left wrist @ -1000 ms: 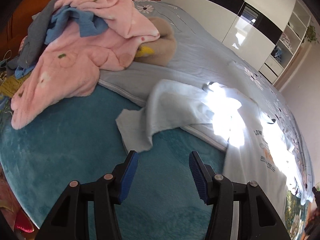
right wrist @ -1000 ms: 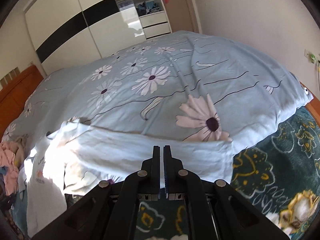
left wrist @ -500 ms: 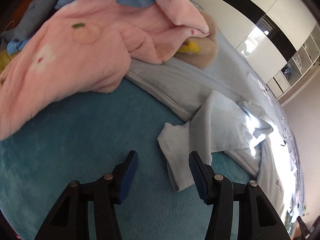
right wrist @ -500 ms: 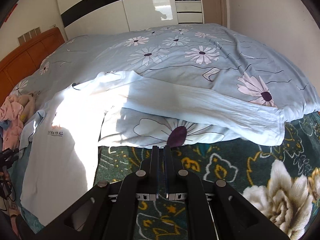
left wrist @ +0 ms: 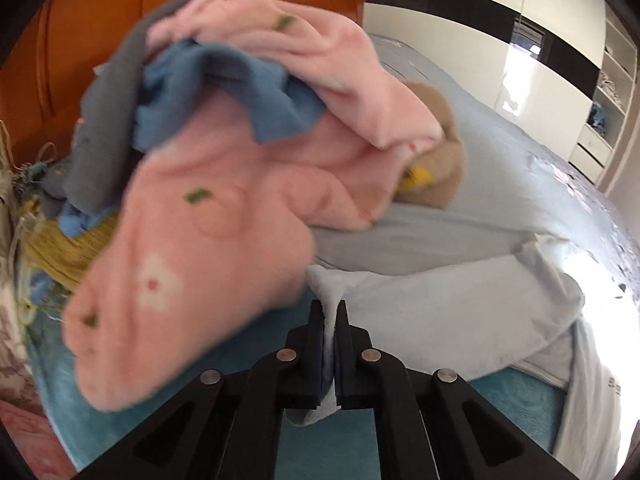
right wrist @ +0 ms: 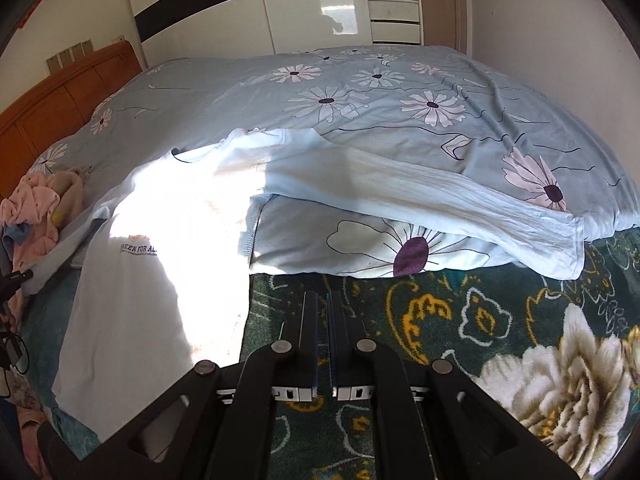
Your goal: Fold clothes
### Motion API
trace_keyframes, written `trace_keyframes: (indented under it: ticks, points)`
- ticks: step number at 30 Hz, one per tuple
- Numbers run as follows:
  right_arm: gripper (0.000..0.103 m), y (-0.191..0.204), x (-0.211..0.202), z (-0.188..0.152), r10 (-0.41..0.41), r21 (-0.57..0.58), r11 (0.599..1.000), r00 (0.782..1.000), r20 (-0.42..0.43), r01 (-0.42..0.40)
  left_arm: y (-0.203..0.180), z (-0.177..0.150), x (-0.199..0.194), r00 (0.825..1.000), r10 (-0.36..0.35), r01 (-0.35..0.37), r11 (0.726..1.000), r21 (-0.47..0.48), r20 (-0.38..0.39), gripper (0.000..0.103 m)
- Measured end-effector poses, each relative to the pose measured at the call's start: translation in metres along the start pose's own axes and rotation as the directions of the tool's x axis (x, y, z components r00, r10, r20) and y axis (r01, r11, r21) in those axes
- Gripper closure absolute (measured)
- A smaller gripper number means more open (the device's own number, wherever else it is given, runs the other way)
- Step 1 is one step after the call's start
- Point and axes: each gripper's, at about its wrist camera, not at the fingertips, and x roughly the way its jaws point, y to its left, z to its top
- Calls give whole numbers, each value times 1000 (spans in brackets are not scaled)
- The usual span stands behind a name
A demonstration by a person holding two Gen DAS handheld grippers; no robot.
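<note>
white shirt (right wrist: 132,280): chest print reads "...een for al...", partly washed out; smaller line below illegible.

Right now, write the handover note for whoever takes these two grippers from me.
Left hand-held gripper: shut on the cuff of the pale blue shirt's sleeve.
Right hand-held gripper: shut, holding nothing, over the dark flowered blanket.
The shirt lies spread across the bed, body hanging over the near edge, other sleeve stretched out along the flowered quilt.
A pile of pink and blue clothes waits near the headboard.
Done: one sleeve gripped.
Left: fold both sleeves in, fold the body, then the pile.
</note>
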Motion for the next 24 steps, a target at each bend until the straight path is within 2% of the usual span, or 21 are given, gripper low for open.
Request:
trace_keyframes:
  ticks: [2,3,5,6,7,9,10,11,12,13,15,17,18,21,22,24]
  points:
    - [100,-2,2,-6,3,13,1000,1000,-14,-2,14,10,9,998,-45,44,999,-12,-48,98]
    - [100,-3,4,-9,11,24,1000,1000,-24,-10,16,12,13,997,-58,58,998,-13,-54,94]
    - [100,0,8,-16,32,45,999,998,-46,-30,13,14,18,996,-47,48,999,14,-72,92]
    - [100,3,8,-19,48,50,998,997,-56,-45,11,11,18,994,-58,60,998,16,-97,82]
    - [100,7,7,-23,68,46,997,996,-62,-65,12,8,15,991,-81,81,997,5,-105,77]
    - [99,15,3,-31,102,26,995,992,-72,-100,15,-8,-2,990,-109,107,994,-18,-88,51]
    - [96,19,0,-35,114,10,993,991,-76,-114,17,-16,-11,991,-111,109,994,-25,-79,45]
    - [87,21,-1,-41,129,11,992,988,-88,-128,19,-25,-21,991,-108,105,994,-36,-76,41]
    - [82,22,-2,-47,143,13,990,985,-100,-143,21,-36,-30,989,-119,115,992,-54,-83,41]
    - [74,24,-4,-53,158,15,987,981,-111,-157,20,-46,-38,981,-160,154,986,-63,-105,40]
    - [73,25,-4,-65,195,32,981,971,-135,-193,10,-67,-53,953,-260,252,965,-66,-153,40]
    - [73,26,-3,-78,251,64,968,957,-149,-243,-6,-87,-69,909,-365,362,931,-56,-199,40]
    - [73,28,-1,-84,287,80,957,945,-157,-278,-18,-96,-76,879,-418,418,907,-52,-229,40]
    - [71,35,6,-99,358,110,933,916,-182,-343,-62,-124,-88,770,-541,561,827,-44,-338,40]
    - [71,37,8,-103,368,114,929,910,-189,-352,-77,-133,-89,755,-541,575,818,-24,-372,40]
    - [71,40,10,-108,404,133,914,896,-185,-384,-101,-152,-91,738,-519,584,811,24,-431,40]
